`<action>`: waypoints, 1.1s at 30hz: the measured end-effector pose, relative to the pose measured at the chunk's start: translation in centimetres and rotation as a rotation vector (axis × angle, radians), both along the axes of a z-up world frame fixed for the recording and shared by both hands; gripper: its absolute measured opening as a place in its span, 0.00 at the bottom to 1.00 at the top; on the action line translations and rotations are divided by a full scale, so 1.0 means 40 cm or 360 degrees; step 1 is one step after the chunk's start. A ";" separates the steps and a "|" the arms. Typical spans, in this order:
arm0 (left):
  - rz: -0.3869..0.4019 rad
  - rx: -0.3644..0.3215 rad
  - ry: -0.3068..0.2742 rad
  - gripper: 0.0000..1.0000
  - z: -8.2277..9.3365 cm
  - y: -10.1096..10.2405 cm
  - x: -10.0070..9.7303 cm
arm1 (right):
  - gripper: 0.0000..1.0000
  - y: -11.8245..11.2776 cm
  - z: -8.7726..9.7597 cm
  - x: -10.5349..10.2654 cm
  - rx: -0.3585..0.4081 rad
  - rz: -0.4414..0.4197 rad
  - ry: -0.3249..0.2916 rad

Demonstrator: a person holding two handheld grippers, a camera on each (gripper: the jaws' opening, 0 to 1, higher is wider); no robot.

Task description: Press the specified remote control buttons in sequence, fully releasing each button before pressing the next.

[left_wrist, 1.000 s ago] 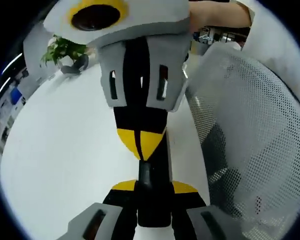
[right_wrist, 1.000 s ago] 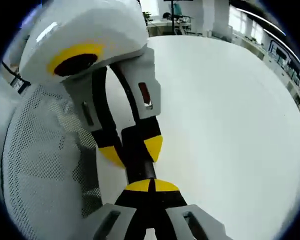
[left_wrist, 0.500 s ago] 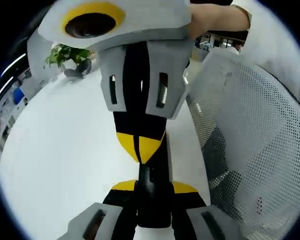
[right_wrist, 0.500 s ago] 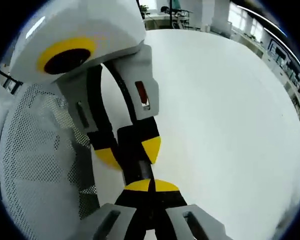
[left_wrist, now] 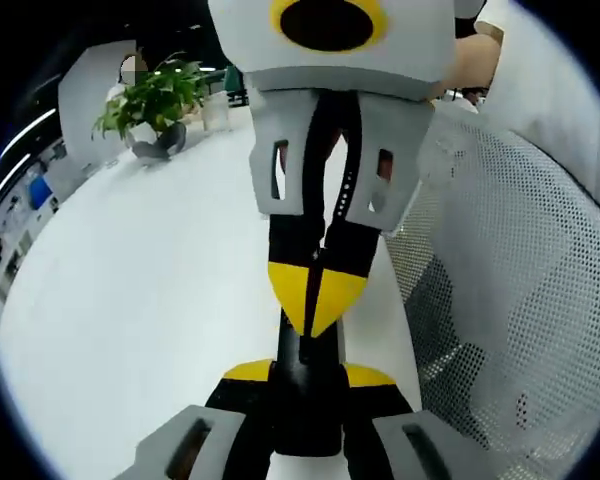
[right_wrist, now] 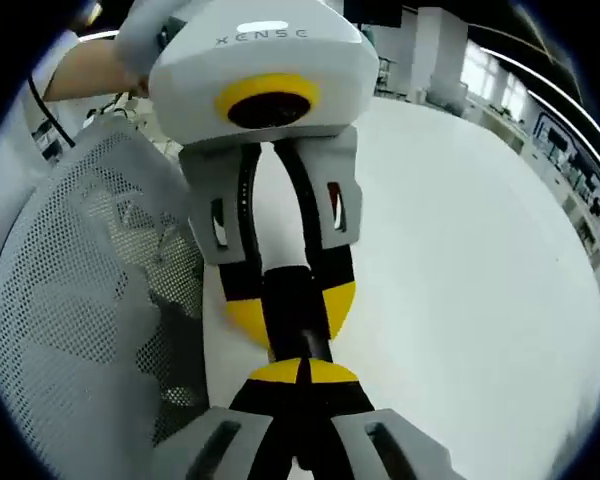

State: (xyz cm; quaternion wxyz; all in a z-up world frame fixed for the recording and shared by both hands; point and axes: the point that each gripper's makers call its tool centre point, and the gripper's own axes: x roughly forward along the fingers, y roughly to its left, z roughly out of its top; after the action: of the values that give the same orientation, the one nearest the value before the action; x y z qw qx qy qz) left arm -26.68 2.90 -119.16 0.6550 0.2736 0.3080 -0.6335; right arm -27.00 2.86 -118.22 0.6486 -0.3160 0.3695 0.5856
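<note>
Both grippers are meeting tip to tip at the remote control (left_wrist: pixel 305 410) over a smooth white table (left_wrist: pixel 130 300).

I am holding the slim, black, bar-shaped remote between the left gripper (left_wrist: pixel 305 373)'s yellow pads, jaws narrowed onto it. The right gripper (right_wrist: pixel 300 372) is pointing its yellow wedge tips, pressed together with no gap, at the remote's near end, apparently touching; I cannot make out any buttons. A white perforated mesh chair back (left_wrist: pixel 510 300) is curving beside the table, and a leafy potted plant (left_wrist: pixel 155 100) is standing at the far edge.
</note>
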 end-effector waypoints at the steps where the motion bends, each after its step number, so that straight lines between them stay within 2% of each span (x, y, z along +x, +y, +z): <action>1: 0.0002 -0.0005 0.0000 0.22 0.000 0.000 0.000 | 0.00 0.001 0.001 0.001 -0.0003 0.0056 -0.0039; 4: 0.0011 -0.0040 -0.0003 0.22 -0.001 0.001 0.000 | 0.00 0.001 -0.003 0.000 -0.0044 0.0130 -0.0089; 8: -0.0012 -0.0039 -0.0001 0.22 0.000 -0.001 -0.001 | 0.00 0.007 -0.006 0.004 -0.0084 0.0127 -0.0111; 11: -0.0017 -0.0036 0.0001 0.22 0.000 -0.001 -0.001 | 0.00 0.008 -0.005 0.011 -0.0090 0.0102 -0.0081; 13: -0.0017 -0.0038 0.0000 0.22 0.000 0.000 -0.001 | 0.00 0.006 -0.005 0.010 -0.0082 0.0049 0.0000; 15: -0.0017 -0.0037 0.0002 0.22 0.000 0.000 -0.002 | 0.00 0.007 -0.005 0.012 -0.0088 0.0066 0.0000; 16: -0.0018 -0.0036 0.0002 0.22 0.000 -0.001 -0.002 | 0.00 0.007 -0.006 0.007 -0.0107 0.0080 -0.0015; 19: -0.0017 -0.0037 -0.0001 0.22 0.000 0.000 -0.003 | 0.00 0.007 -0.007 0.004 -0.0153 0.0246 -0.0171; 24: -0.0009 -0.0029 0.0006 0.22 0.000 -0.001 -0.003 | 0.00 0.004 -0.002 0.005 0.0003 0.0174 -0.0105; 26: -0.0011 -0.0028 0.0008 0.22 0.000 -0.001 -0.003 | 0.00 0.001 -0.001 0.005 0.0003 0.0177 -0.0105; 29: -0.0014 -0.0022 0.0005 0.22 0.000 -0.001 -0.002 | 0.00 0.005 -0.003 0.003 -0.0067 0.0335 -0.0234; 33: -0.0006 -0.0029 0.0014 0.22 0.001 0.000 -0.002 | 0.00 0.015 -0.009 0.003 -0.0110 0.0482 -0.0327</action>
State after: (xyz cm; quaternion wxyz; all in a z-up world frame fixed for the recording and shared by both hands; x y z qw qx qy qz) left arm -26.77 2.89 -119.13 0.6550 0.2654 0.3046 -0.6386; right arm -26.88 3.46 -118.57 0.5761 -0.4482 0.2693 0.6283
